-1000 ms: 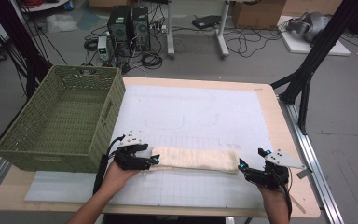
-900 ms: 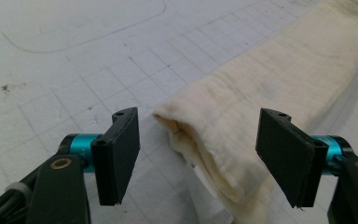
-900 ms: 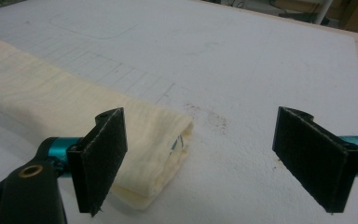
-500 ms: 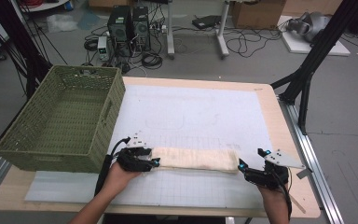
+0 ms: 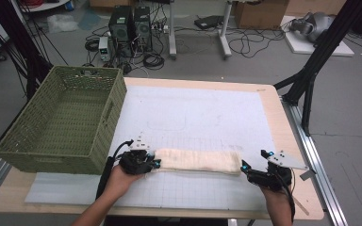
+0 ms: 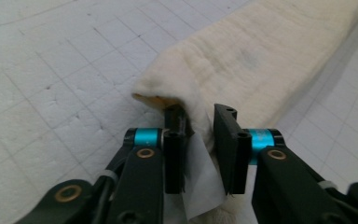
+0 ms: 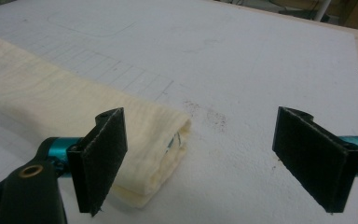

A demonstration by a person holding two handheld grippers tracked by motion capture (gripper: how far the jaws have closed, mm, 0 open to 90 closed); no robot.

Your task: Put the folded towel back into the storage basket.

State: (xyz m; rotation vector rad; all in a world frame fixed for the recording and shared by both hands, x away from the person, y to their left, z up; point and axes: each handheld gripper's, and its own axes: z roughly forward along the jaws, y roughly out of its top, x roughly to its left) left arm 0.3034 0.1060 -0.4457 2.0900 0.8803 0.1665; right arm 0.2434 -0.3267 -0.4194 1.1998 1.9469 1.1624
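Note:
A cream towel [image 5: 195, 161], folded into a long strip, lies across the near part of the white grid mat [image 5: 193, 113]. My left gripper [image 5: 154, 163] is at the strip's left end. Its jaws have just been closing and now pinch that end [image 6: 191, 100], with a white label [image 6: 198, 172] caught between them. My right gripper [image 5: 252, 163] sits at the strip's right end with its jaws wide apart. The folded right end of the towel [image 7: 158, 140] lies beside one jaw pad [image 7: 100, 158], inside the gap, with no pad pressing on it.
A green woven basket [image 5: 111, 113] stands on the left of the table, just behind my left hand. Black frame legs [image 5: 311, 70] rise at the right rear. The table's right edge [image 5: 301, 155] runs close to my right gripper.
The left gripper's jaws have drawn together on the towel's left end. Both hands and the towel stay where they were.

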